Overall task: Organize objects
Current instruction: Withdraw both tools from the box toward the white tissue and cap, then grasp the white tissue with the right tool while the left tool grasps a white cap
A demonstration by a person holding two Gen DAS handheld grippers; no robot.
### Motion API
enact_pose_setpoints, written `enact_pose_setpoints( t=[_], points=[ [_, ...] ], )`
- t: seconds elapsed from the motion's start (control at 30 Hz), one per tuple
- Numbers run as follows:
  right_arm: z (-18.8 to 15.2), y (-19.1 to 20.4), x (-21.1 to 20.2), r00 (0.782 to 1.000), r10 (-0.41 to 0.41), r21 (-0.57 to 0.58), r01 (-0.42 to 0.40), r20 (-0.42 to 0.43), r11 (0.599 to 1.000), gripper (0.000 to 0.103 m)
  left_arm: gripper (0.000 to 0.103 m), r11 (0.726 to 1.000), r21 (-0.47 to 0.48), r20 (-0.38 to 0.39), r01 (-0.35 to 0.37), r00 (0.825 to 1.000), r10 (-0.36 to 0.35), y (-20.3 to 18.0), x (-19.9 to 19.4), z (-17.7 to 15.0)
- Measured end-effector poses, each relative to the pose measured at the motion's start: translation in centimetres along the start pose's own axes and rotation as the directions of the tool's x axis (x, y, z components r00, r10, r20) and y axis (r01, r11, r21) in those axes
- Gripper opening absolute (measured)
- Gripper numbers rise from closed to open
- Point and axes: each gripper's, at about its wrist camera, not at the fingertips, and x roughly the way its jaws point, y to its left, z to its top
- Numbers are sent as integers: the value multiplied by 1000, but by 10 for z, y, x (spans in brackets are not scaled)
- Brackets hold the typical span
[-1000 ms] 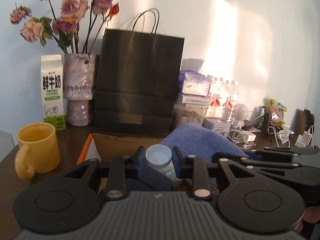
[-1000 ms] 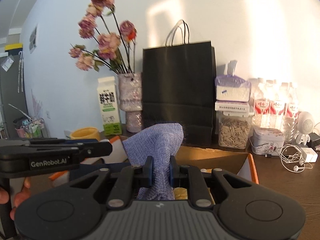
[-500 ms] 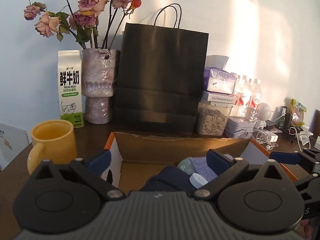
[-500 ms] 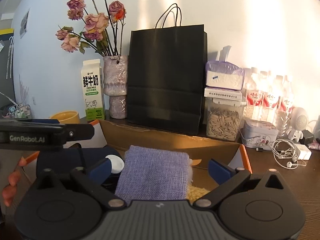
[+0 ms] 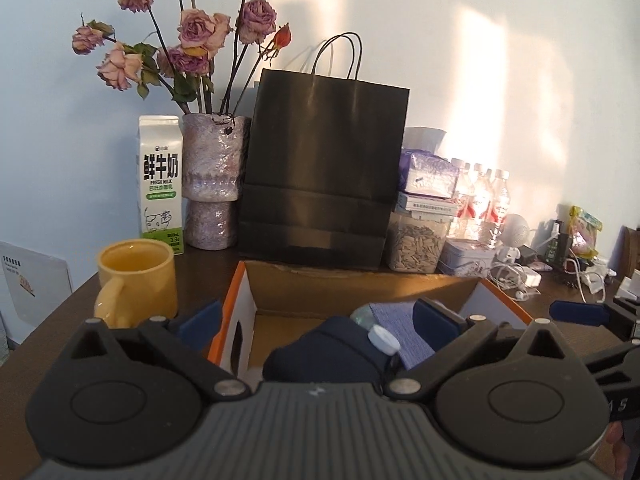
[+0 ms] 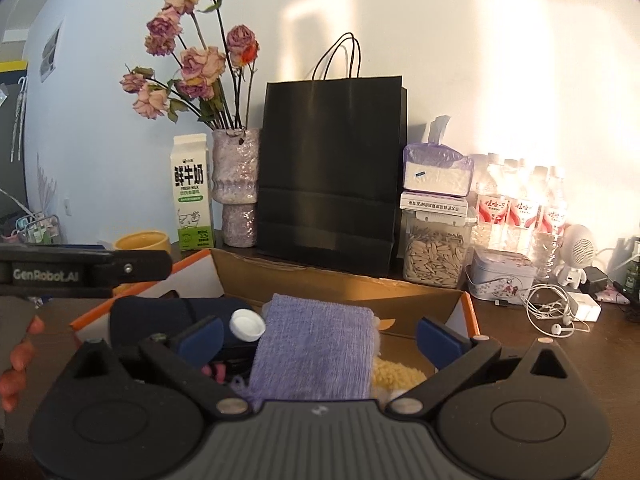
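An open cardboard box point(image 5: 360, 284) point(image 6: 320, 280) with orange edges sits in front of me. Inside lie a folded purple cloth point(image 6: 316, 352) point(image 5: 404, 332), a dark navy item point(image 5: 324, 352) point(image 6: 160, 312) and a bottle with a white cap point(image 5: 383, 339) point(image 6: 247, 325). My left gripper point(image 5: 320, 324) is open and empty above the box's near side. My right gripper point(image 6: 318, 334) is open and empty, just above the purple cloth. The left gripper's body point(image 6: 80, 270) shows at the left of the right wrist view.
A yellow mug point(image 5: 136, 280) stands left of the box. Behind are a milk carton point(image 5: 161, 184), a vase of dried roses point(image 5: 214, 180), a black paper bag point(image 5: 324, 168), a seed jar point(image 5: 416, 246), a tin point(image 6: 502, 274), water bottles point(image 6: 520, 208) and earphone cables point(image 6: 552, 312).
Both grippers opened. The left let go of the white-capped bottle and the right let go of the purple cloth; both now lie in the box. Both grippers drew back and up.
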Motion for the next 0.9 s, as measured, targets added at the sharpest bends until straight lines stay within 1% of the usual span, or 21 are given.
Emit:
enact_pose_setpoints(
  t=[0.23,0.43,0.6,0.73,0.9],
  points=[
    [-15,16,-42,999,20,-12,-20,-28,1000,103,103,1000,14,-34,-4,999,4,4,-43,-17],
    [-41,33,-65,993,49,-14,-51,-107,999,103,103,1000,23,-76,-13,997,15,10,-72,-34],
    [-63,46,-75,981,78,-11,-81,-177,997,103,103,999,26,-104,-26,994,28,17,-91,-47],
    [-78,55,-78,967,110,-3,-114,-231,994,103,103,999,20,-131,-30,991,32,23,-103,-58],
    [-89,65,-76,949,131,0,-137,-288,991,103,103,999,15,-160,-35,986,37,30,-115,-70]
  ],
)
